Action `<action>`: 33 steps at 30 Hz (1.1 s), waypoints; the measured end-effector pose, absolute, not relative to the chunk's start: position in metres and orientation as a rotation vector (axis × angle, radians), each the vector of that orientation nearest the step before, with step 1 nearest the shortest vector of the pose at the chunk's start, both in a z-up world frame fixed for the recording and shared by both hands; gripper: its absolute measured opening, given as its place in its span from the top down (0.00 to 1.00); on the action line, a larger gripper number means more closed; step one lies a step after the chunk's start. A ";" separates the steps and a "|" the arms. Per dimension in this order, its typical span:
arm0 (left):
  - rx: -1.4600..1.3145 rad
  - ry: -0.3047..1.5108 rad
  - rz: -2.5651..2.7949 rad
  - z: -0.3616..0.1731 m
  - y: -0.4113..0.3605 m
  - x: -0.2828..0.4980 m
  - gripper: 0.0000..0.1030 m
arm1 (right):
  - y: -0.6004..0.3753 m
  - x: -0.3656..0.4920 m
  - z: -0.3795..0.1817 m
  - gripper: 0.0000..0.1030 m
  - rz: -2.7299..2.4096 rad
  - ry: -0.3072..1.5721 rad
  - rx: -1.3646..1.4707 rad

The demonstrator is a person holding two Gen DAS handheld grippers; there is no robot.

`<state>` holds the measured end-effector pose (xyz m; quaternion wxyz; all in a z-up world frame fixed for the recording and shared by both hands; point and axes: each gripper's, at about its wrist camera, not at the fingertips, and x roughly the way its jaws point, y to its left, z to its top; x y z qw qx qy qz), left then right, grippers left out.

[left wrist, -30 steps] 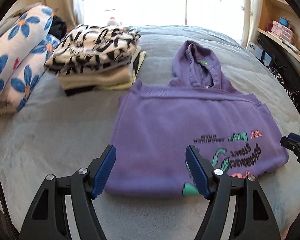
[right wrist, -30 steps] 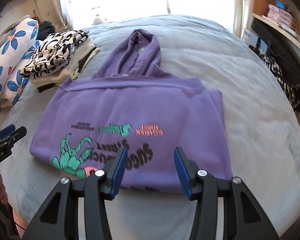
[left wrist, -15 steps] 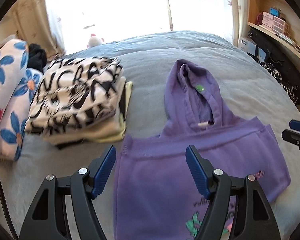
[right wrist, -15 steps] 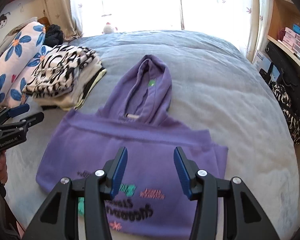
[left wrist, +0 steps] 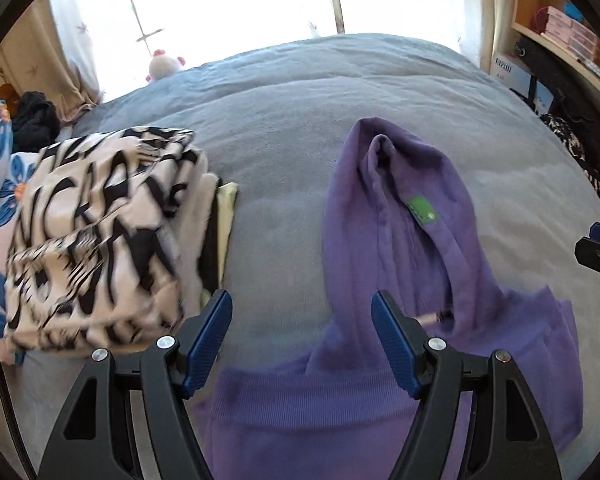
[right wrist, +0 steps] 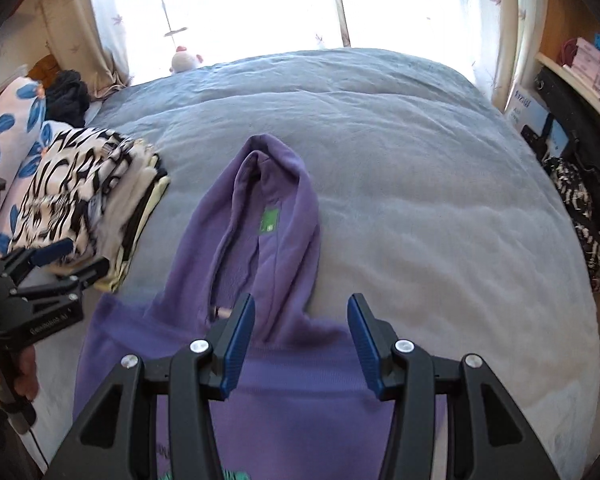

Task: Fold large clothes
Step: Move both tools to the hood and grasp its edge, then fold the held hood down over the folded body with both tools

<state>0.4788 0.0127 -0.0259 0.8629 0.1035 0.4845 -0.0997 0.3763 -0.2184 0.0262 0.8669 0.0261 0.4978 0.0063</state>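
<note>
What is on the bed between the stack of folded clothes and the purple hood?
Nothing: between the stack of folded clothes and the purple hoodie's hood is bare grey-blue blanket, shown in both wrist views.

A purple hoodie (right wrist: 284, 392) lies flat on the grey bed (right wrist: 420, 208), its hood (right wrist: 268, 216) stretched away from the camera with a small green label (right wrist: 271, 220) showing inside the neck. The right claw (right wrist: 301, 344) hangs over the collar with its blue-padded jaws apart and nothing between them. At the left edge the left claw (right wrist: 66, 260), gripped by a hand (right wrist: 18, 372), also stands with jaws apart and empty, in front of a stack of folded clothes (right wrist: 88, 204) topped by a black-and-white print. Behind the stack sit blue-flowered pillows (right wrist: 8, 128). A small plush toy (right wrist: 185, 60) rests at the far edge of the bed below the bright window (right wrist: 260, 4).
</note>
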 end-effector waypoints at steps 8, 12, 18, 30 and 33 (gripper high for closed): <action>0.245 1.055 -0.170 -0.065 -0.011 0.547 0.31 | -0.229 0.453 -0.009 0.53 -0.022 1.080 0.120; 0.256 1.064 -0.167 -0.082 -0.024 0.571 0.32 | -0.231 0.480 -0.029 0.53 -0.011 1.105 0.161; 0.266 1.081 -0.149 -0.112 -0.039 0.603 0.32 | -0.228 0.519 -0.062 0.53 -0.012 1.141 0.179; 0.207 1.132 -0.234 -0.154 -0.048 0.628 0.94 | -0.231 0.552 -0.090 0.86 -0.040 1.140 0.134; 0.249 1.088 -0.232 -0.142 -0.048 0.619 0.96 | -0.235 0.543 -0.086 0.94 -0.034 1.122 0.139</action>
